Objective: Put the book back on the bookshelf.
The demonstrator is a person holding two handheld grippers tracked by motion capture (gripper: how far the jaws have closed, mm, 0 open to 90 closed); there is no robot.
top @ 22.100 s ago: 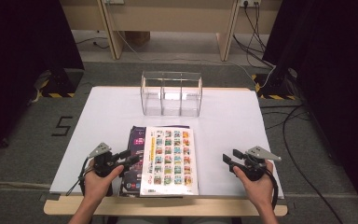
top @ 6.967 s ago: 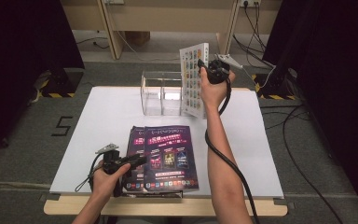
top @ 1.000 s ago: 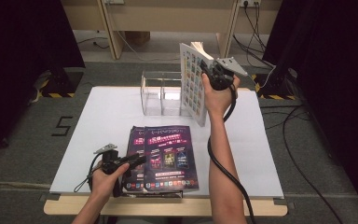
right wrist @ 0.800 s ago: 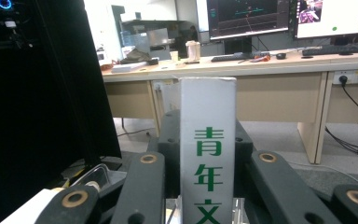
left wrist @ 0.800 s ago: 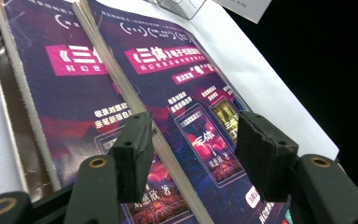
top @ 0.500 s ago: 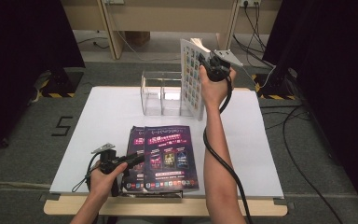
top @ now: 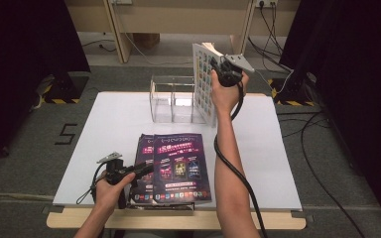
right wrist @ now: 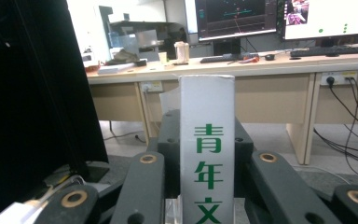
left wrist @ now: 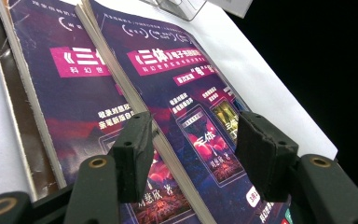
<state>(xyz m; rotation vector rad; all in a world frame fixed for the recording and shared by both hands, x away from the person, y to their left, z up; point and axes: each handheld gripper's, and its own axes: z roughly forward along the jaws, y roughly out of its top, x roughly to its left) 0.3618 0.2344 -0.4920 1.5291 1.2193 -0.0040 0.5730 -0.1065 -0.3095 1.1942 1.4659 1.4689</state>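
My white table [top: 104, 129] has purple magazines [top: 176, 166] stacked right at my left gripper [top: 138, 171], plus a clear acrylic organizer [top: 171, 101] sitting just below my raised right gripper [top: 217, 67].

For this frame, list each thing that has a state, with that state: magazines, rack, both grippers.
White magazine: upright, lifted, lower edge at the rack's right end.
Right gripper: shut on the white magazine's spine.
Clear rack: standing on the table, compartments look empty.
Purple magazines: lying flat, overlapping, covers closed.
Left gripper: open, jaws either side of the top purple magazine's edge.
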